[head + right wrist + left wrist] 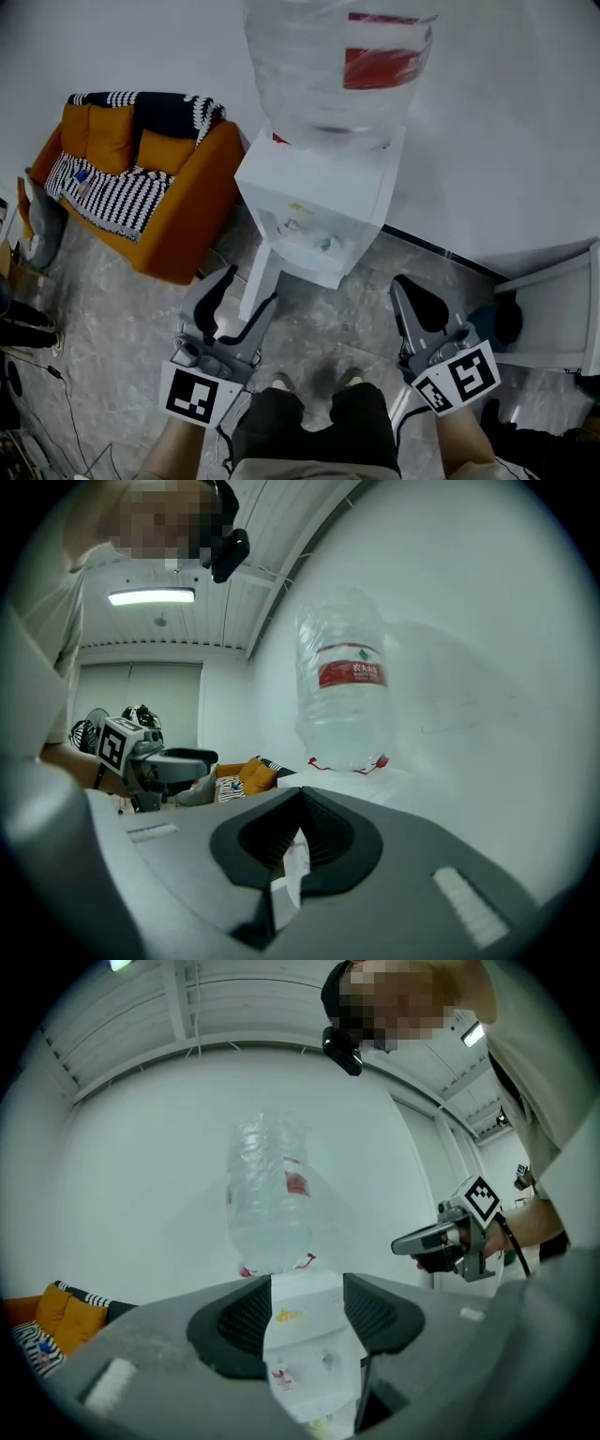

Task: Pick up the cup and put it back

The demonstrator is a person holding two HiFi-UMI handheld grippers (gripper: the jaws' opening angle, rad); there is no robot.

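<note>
I make out no cup in any view. A white water dispenser (314, 192) stands ahead with a large clear bottle (328, 66) on top and two taps in its recess. My left gripper (246, 292) hangs low in front of its left side, jaws apart with nothing between them. Through that gap, in the left gripper view, shows the dispenser (305, 1335). My right gripper (419, 305) hangs in front of its right side, and its pads (323, 832) meet at the tips around nothing. Each gripper view also shows the other gripper: the right gripper (422, 1239) and the left gripper (178, 759).
An orange sofa (178, 211) with a black-and-white blanket stands left of the dispenser. A white cabinet (553, 309) is at the right, with a dark round thing beside it. Cables (66, 394) lie on the grey floor at left. The person's shoes (314, 380) are below the dispenser.
</note>
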